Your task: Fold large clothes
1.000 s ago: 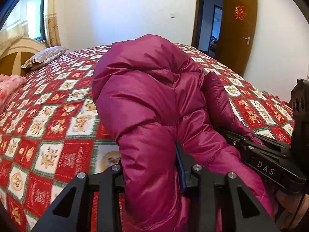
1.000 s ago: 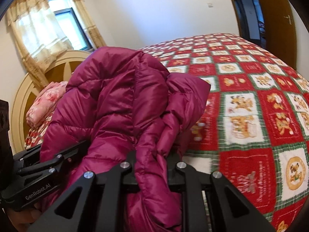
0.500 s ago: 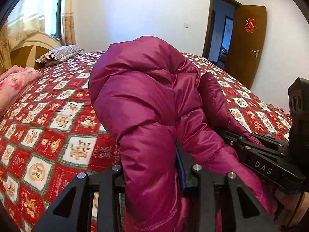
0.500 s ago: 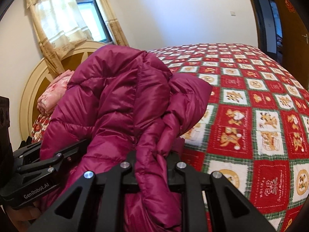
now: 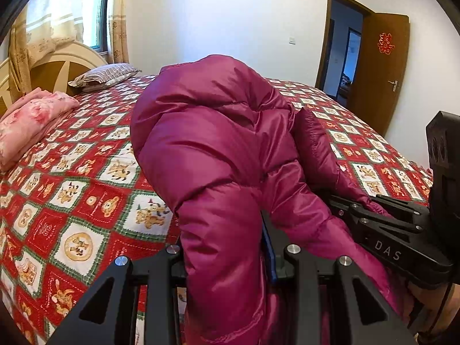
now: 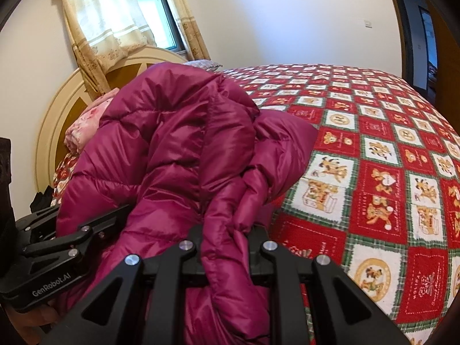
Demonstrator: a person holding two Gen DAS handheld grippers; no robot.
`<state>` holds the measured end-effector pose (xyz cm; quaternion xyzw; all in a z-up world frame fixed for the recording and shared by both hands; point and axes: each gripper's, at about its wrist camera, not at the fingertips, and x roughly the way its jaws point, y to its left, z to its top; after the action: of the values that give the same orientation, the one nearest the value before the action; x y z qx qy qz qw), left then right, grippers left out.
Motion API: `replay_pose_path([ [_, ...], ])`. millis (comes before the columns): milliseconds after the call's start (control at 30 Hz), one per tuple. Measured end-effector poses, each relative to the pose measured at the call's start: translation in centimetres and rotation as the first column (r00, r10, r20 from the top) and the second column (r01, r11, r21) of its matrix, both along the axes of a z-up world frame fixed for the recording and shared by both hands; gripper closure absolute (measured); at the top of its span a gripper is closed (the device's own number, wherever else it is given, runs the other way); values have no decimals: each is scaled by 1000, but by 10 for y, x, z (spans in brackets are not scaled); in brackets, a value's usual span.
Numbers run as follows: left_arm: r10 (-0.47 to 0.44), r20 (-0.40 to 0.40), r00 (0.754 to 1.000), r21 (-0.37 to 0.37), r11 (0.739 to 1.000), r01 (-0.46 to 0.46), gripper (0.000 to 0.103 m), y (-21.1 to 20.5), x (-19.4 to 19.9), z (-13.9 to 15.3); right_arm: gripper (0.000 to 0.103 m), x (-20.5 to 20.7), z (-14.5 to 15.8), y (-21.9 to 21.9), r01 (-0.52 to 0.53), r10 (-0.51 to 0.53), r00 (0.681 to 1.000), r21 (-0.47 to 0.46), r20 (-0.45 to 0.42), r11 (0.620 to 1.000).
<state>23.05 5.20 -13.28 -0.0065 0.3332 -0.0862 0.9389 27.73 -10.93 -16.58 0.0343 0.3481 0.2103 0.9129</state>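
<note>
- Left wrist view: my left gripper (image 5: 230, 261) is clamped on the puffy magenta down jacket (image 5: 212, 149). Since a moment ago the headboard (image 5: 57, 57) slid further into sight, so I am swinging the jacket over the bed (image 5: 86, 189).
- Right wrist view: my right gripper (image 6: 227, 244) pinches the jacket too. It bunches up between both grippers, long side pointing away towards the headboard, not flat yet.

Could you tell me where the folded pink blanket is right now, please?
The pink blanket lies at the left edge of the left wrist view, on the bed by the headboard, beside the striped pillow.
</note>
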Motion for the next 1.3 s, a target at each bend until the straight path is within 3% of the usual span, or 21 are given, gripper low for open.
replay_pose_path([
  [833, 45, -42, 998, 31, 999, -44, 67, 25, 8, -29, 84, 11, -26, 29, -17, 13, 998, -64, -60, 998],
  [1133, 92, -85, 992, 67, 994, -87, 47, 28, 15, -43, 81, 16, -35, 29, 2, -8, 996, -67, -91, 998],
  [1300, 119, -93, 988, 81, 990, -112, 31, 33, 17, -49, 76, 18, -40, 26, 13, -20, 994, -63, -104, 998],
])
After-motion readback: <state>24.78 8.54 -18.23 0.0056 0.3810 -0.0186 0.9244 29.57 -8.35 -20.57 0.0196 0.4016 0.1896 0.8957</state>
